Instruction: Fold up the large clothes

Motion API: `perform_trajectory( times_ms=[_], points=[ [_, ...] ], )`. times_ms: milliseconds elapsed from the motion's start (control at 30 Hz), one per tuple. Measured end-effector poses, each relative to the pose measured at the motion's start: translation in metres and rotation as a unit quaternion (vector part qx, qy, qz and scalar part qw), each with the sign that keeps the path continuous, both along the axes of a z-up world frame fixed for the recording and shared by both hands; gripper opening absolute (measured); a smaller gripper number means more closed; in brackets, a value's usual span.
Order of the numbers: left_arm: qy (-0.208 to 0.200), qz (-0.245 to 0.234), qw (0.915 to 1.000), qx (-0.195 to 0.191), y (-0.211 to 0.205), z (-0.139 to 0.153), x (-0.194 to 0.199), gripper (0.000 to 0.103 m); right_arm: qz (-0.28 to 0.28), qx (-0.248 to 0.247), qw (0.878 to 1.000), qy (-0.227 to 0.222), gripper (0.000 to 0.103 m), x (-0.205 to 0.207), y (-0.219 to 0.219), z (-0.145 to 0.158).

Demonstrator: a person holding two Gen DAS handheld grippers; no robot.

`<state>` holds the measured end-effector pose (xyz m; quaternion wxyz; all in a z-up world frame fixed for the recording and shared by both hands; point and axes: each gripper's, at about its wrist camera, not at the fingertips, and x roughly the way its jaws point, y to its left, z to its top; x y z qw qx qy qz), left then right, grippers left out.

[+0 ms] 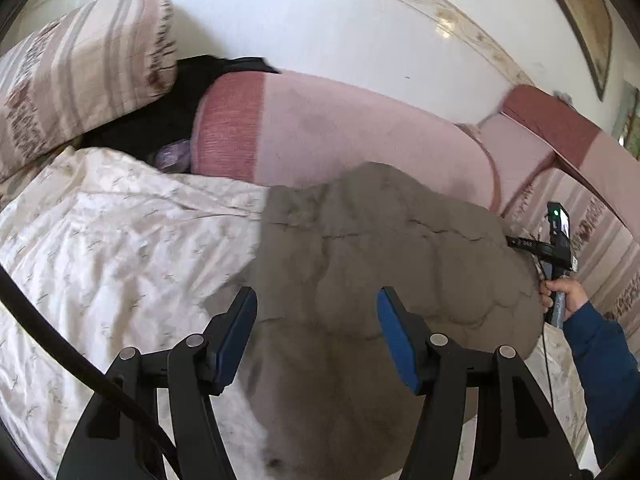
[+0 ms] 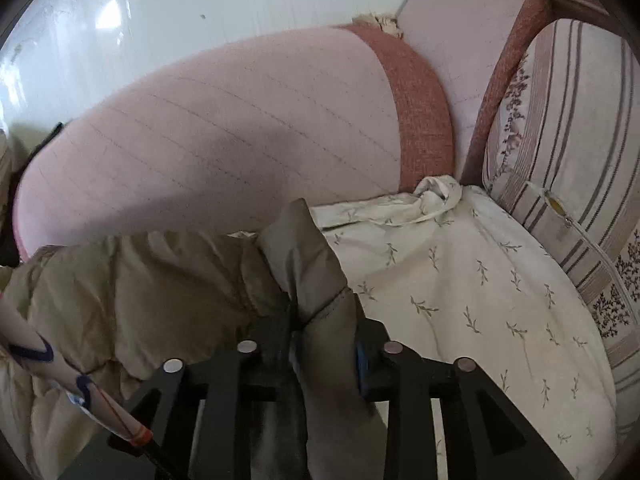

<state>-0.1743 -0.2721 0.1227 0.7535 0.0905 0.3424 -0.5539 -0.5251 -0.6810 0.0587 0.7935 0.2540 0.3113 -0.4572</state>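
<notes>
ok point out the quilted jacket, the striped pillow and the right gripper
quilted jacket (image 1: 384,240), left wrist view, on its puffy upper panel
striped pillow (image 2: 568,120), right wrist view, on its striped face
right gripper (image 2: 324,344), right wrist view, between its fingertips, where jacket fabric is pinched

Left gripper (image 1: 316,332) fingers apart, right gripper (image 2: 324,344) fingers clamped

Grey-brown quilted jacket (image 1: 380,248); white sheet (image 1: 120,220) (leaf sprigs); pink sofa back (image 1: 360,132).
</notes>
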Motion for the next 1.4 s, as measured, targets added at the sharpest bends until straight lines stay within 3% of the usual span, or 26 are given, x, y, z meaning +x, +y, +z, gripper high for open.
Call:
perform_trajectory(
  times_ms=[233,367,433,500,567,667,733,800,900,967,1033,1067,1167,1400],
  points=[
    [-0.070,-0.070,0.9950,0.015,-0.041,0.002,-0.086,0.061,0.004,-0.057,0.996,-0.074,0.037,-0.042,0.057,0.044],
    [-0.126,-0.043,0.9869,0.092,-0.078,-0.024,-0.113,0.062,0.055,-0.034,0.994,-0.090,0.037,-0.035,0.095,0.040],
    [-0.101,-0.022,0.9850,0.138,-0.097,-0.049,-0.100,0.070,0.063,-0.011,0.996,-0.054,0.037,-0.019,0.103,0.021],
    [-0.074,-0.005,0.9858,0.151,-0.107,-0.063,-0.086,0.078,0.059,0.049,0.997,-0.030,0.039,-0.005,0.101,-0.011],
    [-0.062,0.007,0.9846,0.163,-0.114,-0.065,-0.078,0.080,0.045,0.085,0.995,-0.036,0.039,-0.003,0.096,-0.023],
    [-0.046,0.027,0.9816,0.184,-0.110,-0.053,-0.078,0.075,0.026,0.110,0.990,-0.086,0.040,-0.021,0.105,-0.002],
    [-0.054,0.032,0.9844,0.164,-0.087,-0.036,-0.087,0.073,0.024,0.108,0.983,-0.146,0.047,-0.045,0.127,0.021],
    [-0.066,0.033,0.9888,0.129,-0.050,-0.020,-0.101,0.073,0.014,0.094,0.983,-0.160,0.055,-0.063,0.150,0.033],
    [-0.054,0.056,0.9927,0.092,0.014,-0.011,-0.114,0.074,-0.019,0.096,0.978,-0.183,0.057,-0.102,0.171,0.029],
    [-0.034,0.075,0.9932,0.082,0.043,-0.015,-0.116,0.074,-0.051,0.113,0.970,-0.210,0.057,-0.127,0.177,0.020],
    [-0.014,0.106,0.9920,0.068,0.071,-0.021,-0.111,0.074,-0.090,0.150,0.954,-0.244,0.059,-0.153,0.175,0.003],
    [0.001,0.119,0.9912,0.059,0.081,-0.026,-0.107,0.074,-0.106,0.174,0.940,-0.273,0.061,-0.167,0.174,-0.007],
    [0.070,0.141,0.9871,0.026,0.098,-0.038,-0.092,0.075,-0.133,0.197,0.917,-0.320,0.063,-0.183,0.170,-0.026],
    [0.152,0.161,0.9749,0.015,0.089,-0.075,-0.069,0.080,-0.138,0.222,0.903,-0.340,0.067,-0.170,0.143,-0.053]
  ],
)
